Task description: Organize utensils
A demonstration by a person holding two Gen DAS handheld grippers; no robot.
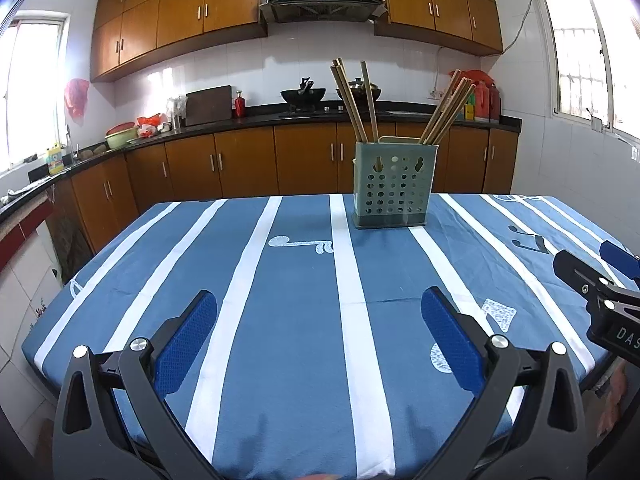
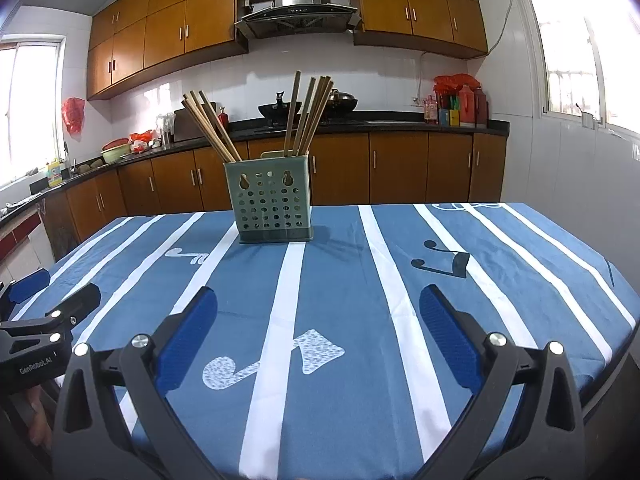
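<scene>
A green perforated utensil holder (image 1: 392,186) (image 2: 271,200) stands upright at the far side of the table. Several wooden chopsticks (image 1: 356,102) (image 2: 308,114) lean out of it in two bunches, one to each side. My left gripper (image 1: 320,300) hovers open over the near part of the table, nothing between its blue pads. My right gripper (image 2: 318,300) is likewise open and empty, well short of the holder. Each gripper shows at the edge of the other's view: the right one (image 1: 600,276), the left one (image 2: 48,300).
The table wears a blue cloth with white stripes and music notes (image 1: 304,320) (image 2: 360,320). Behind it run a dark counter (image 1: 280,114) with woks, bottles and a cutting board, and brown cabinets. A person's hand shows at the lower left (image 2: 38,424).
</scene>
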